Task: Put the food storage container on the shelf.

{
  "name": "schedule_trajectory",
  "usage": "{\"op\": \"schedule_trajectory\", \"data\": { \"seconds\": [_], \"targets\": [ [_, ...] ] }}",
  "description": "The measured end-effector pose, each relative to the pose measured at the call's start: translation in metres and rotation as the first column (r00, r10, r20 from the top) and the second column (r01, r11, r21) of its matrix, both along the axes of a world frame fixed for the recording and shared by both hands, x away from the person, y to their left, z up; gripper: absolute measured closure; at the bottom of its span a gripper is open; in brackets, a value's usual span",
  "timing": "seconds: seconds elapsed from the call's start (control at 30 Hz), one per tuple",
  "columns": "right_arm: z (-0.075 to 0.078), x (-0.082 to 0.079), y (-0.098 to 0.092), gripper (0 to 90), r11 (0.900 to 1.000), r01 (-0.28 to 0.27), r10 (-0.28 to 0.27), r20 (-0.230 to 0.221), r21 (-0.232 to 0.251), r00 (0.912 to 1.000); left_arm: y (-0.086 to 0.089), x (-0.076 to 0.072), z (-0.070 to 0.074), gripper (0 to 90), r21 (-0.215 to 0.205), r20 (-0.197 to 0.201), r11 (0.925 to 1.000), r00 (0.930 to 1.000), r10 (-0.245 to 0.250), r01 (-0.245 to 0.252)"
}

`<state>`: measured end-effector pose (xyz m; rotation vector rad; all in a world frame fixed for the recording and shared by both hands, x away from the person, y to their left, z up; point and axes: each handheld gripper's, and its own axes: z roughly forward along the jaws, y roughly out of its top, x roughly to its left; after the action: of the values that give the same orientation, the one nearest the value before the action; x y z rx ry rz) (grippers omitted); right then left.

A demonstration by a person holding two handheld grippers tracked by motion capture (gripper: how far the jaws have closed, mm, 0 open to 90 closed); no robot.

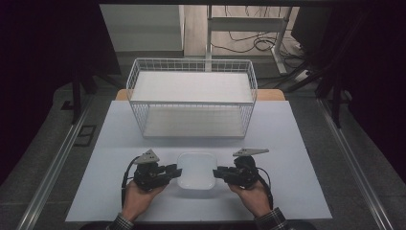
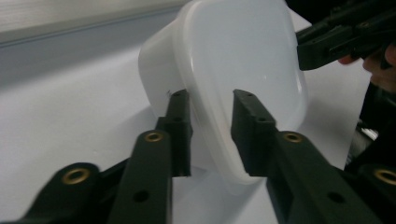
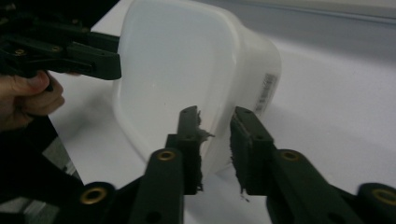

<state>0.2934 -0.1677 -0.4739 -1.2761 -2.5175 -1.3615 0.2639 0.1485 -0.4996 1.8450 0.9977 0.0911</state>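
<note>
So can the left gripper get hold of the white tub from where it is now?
Probably yes. The left gripper is open with one jaw either side of the tub rim, and nothing lies between them. The right gripper straddles the opposite rim, clear of the left one.

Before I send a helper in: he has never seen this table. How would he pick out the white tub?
Start at the wire basket at the table's far side, then come toward the near edge. The tub sits there between the left gripper and right gripper, a rounded-square white plastic container, the one solid-walled item.
</note>
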Motion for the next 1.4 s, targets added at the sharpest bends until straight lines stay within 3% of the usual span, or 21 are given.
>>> {"op": "schedule_trajectory", "data": {
  "seconds": [0.03, 0.07, 0.17, 0.23, 0.43, 0.87, 1.07, 1.4],
  "targets": [
    [0.0, 0.0, 0.0, 76.9, 1.0, 0.0, 0.0, 0.0, 0.0, 1.0, 0.002, 0.001, 0.0, 73.3, -0.018, 0.002, 0.9998, 1.0, 0.008, -0.008],
    [-0.001, 0.0, 0.0, 78.1, 1.0, -0.002, 0.002, 0.021, -0.008, 0.9998, 0.003, 0.002, 0.0, 78.5, -0.008, 0.015, 0.9998, 0.9997, 0.018, -0.018],
    [-0.002, -0.001, 0.002, 78.1, 1.0, 0.011, -0.011, 0.035, -0.004, 0.9993, 0.004, 0.004, 0.0, 78.6, -0.013, 0.012, 0.9996, 0.9996, 0.025, -0.025],
    [0.001, 0.0, 0.003, 78.2, 1.0, 0.017, -0.017, 0.074, -0.002, 0.9971, 0.004, 0.006, 0.003, 78.7, -0.024, 0.019, 0.9989, 0.999, 0.041, -0.041],
    [0.009, 0.01, 0.006, 78.1, 1.0, 0.02, -0.019, 0.125, -0.01, 0.9919, 0.003, 0.016, 0.011, 78.7, -0.016, 0.042, 0.9977, 0.9969, 0.066, -0.066],
    [0.022, 0.065, 0.019, 77.4, 0.998, 0.058, -0.05, 0.2, -0.036, 0.9786, 0.005, 0.068, 0.021, 78.5, -0.016, 0.051, 0.9926, 0.9913, 0.121, -0.121],
    [0.018, 0.091, 0.023, 77.1, 0.995, 0.086, -0.076, 0.199, -0.043, 0.9771, 0.003, 0.098, 0.019, 78.3, 0.0, 0.037, 0.989, 0.9883, 0.148, -0.148],
    [0.008, 0.113, 0.026, 76.0, 0.991, 0.112, -0.1, 0.153, -0.069, 0.9832, 0.0, 0.121, 0.01, 77.5, 0.008, -0.027, 0.9877, 0.9874, 0.156, -0.156]
  ]
}}
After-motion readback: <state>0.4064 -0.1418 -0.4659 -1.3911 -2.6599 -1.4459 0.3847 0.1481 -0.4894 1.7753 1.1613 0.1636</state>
